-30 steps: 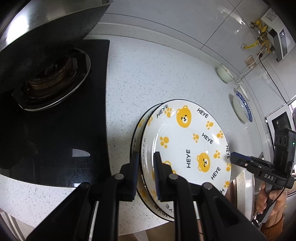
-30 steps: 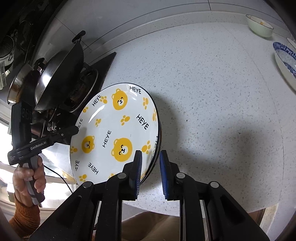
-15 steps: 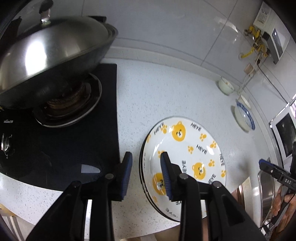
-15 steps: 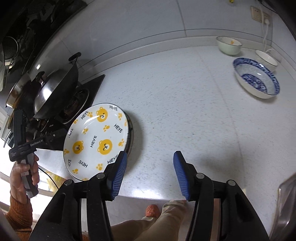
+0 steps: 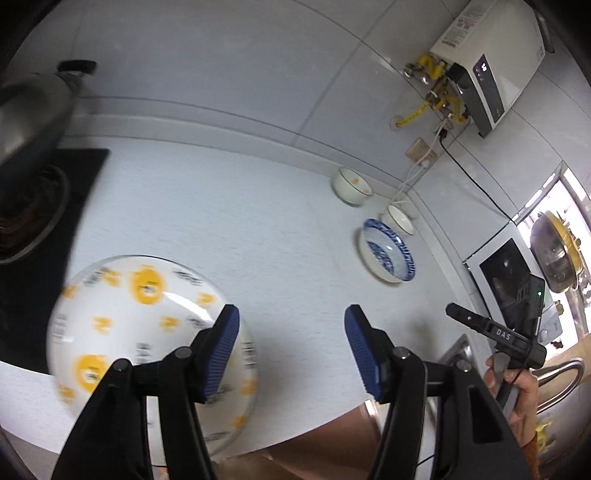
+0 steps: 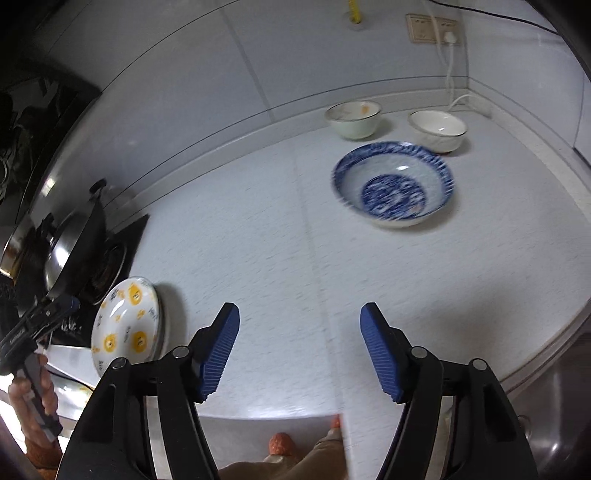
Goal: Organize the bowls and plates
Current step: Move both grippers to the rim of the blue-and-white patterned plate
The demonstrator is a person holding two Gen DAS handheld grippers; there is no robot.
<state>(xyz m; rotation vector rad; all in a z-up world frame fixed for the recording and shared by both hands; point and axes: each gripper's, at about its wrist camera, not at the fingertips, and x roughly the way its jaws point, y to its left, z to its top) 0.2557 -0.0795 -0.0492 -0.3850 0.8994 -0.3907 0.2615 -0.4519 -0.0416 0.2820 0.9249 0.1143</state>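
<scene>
A stack of white plates with yellow bears [image 5: 147, 321] [image 6: 127, 325] lies on the speckled counter beside the stove. My left gripper [image 5: 291, 350] hangs above the counter just right of the stack, its jaws opening with nothing between them. My right gripper [image 6: 299, 349] is over bare counter, jaws likewise opening and empty. Farther off sit a blue-patterned bowl [image 6: 393, 184] [image 5: 386, 251], a pale green bowl [image 6: 352, 118] [image 5: 351, 184] and a white bowl [image 6: 437, 129] [image 5: 399, 218] near the wall corner. The right gripper's body [image 5: 495, 330] shows in the left wrist view, held by a hand.
A wok [image 6: 70, 240] sits on the black stove [image 5: 40, 229] at the left. A sink edge and tap [image 5: 554, 373] lie at the right. A water heater [image 5: 487, 55] and a socket with a cable [image 6: 432, 26] hang on the tiled wall. The counter's front edge [image 6: 269, 415] is near.
Both grippers let go of the bear plates, opened wide and drew back and up. The views swung right, bringing the three bowls into sight.
</scene>
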